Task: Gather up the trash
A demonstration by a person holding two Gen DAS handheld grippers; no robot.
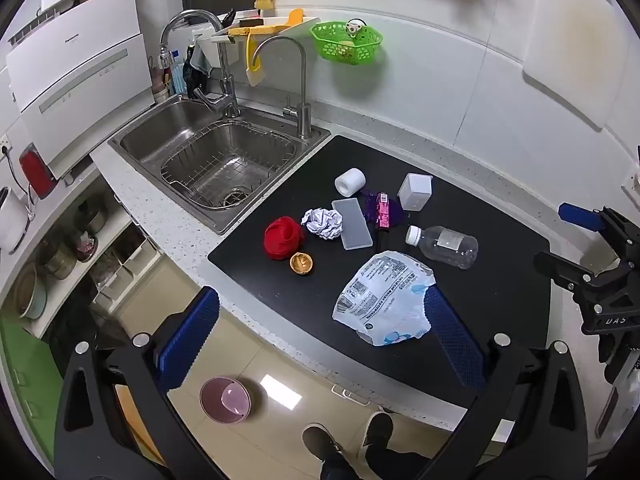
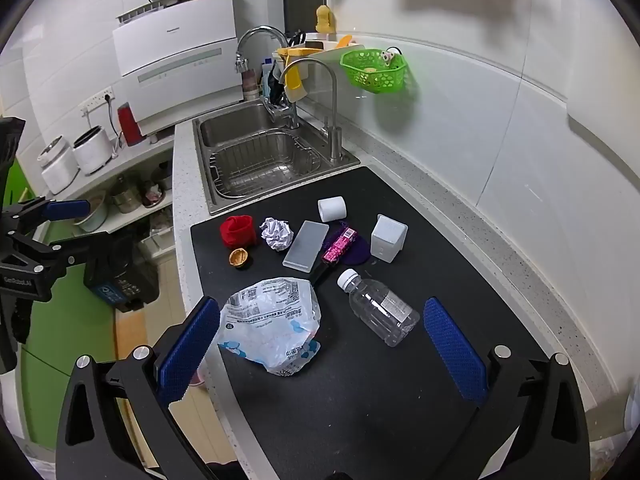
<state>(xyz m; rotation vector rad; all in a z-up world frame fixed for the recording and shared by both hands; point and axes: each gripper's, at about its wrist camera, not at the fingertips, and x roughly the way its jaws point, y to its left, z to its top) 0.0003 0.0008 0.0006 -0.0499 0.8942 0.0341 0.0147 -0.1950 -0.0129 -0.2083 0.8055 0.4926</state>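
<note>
Both grippers tilt steeply down over the counter (image 2: 472, 216), jaws spread wide, nothing held. The left gripper (image 1: 320, 336) hovers at the counter's near edge, its right finger beside the crumpled plastic bag (image 1: 384, 300). The right gripper (image 2: 320, 340) frames the bag and the clear bottle (image 2: 380, 308), touching neither.

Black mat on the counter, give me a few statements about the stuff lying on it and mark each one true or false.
1. The clear plastic bottle lies on its side, cap on. True.
2. The crumpled paper ball sits in the sink. False: it is on the black mat.
3. Both grippers hold trash. False: left gripper and right gripper are open, empty.
4. The red cloth lies beside the nutshell half. True.
</note>
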